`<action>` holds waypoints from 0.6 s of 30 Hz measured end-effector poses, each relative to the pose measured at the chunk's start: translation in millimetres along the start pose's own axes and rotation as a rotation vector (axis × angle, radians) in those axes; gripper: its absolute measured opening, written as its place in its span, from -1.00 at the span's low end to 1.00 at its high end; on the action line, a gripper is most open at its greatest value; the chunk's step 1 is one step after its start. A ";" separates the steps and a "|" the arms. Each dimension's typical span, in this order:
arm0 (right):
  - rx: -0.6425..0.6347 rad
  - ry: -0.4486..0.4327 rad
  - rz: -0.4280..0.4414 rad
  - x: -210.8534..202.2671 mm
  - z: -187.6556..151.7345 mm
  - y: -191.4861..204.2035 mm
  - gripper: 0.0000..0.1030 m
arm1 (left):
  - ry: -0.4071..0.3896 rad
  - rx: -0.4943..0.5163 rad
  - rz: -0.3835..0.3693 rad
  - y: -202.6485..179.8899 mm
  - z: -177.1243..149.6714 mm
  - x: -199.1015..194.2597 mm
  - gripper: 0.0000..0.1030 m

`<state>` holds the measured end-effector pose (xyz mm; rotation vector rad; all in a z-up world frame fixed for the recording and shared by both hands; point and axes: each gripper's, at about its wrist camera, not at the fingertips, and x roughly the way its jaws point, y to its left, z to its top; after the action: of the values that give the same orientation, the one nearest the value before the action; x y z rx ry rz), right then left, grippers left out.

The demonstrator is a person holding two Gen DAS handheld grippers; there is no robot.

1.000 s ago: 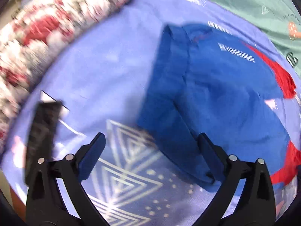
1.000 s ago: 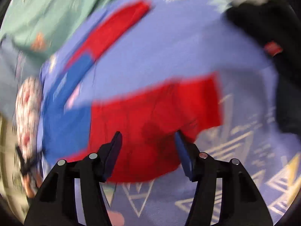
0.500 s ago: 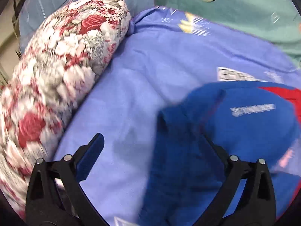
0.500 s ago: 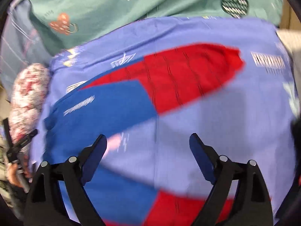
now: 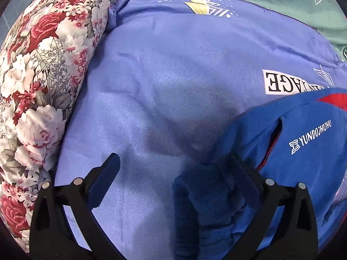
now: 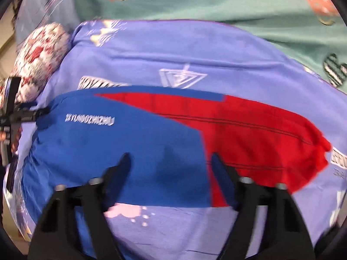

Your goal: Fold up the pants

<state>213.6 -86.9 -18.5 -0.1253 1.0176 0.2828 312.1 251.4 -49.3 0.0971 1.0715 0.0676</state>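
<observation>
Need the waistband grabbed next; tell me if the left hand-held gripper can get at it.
Probably yes: the left hand-held gripper is open, the pants waistband lies bunched between its fingers, and nothing covers it.

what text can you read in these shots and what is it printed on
"YUNDOZHIZHU", white letters after a small logo, on the blue part of the pants.
"AGE", upside down in a white box that the pants partly cover, on the purple bedsheet.
Other boxed print on the bedsheet in the right wrist view is too blurred to read.

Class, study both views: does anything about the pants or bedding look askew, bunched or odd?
The pants mostly lie flat on the blanket, but their waistband end is bunched and rumpled between the left gripper's open fingers.
</observation>
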 end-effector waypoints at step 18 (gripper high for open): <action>0.137 -0.067 -0.140 -11.5 12.8 -87.9 -0.47 | -0.014 -0.016 -0.084 4.0 2.1 1.8 0.96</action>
<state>244.0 -170.0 -4.5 -0.0624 0.9539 0.0885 314.7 255.4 -49.4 0.0373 1.0601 -0.0004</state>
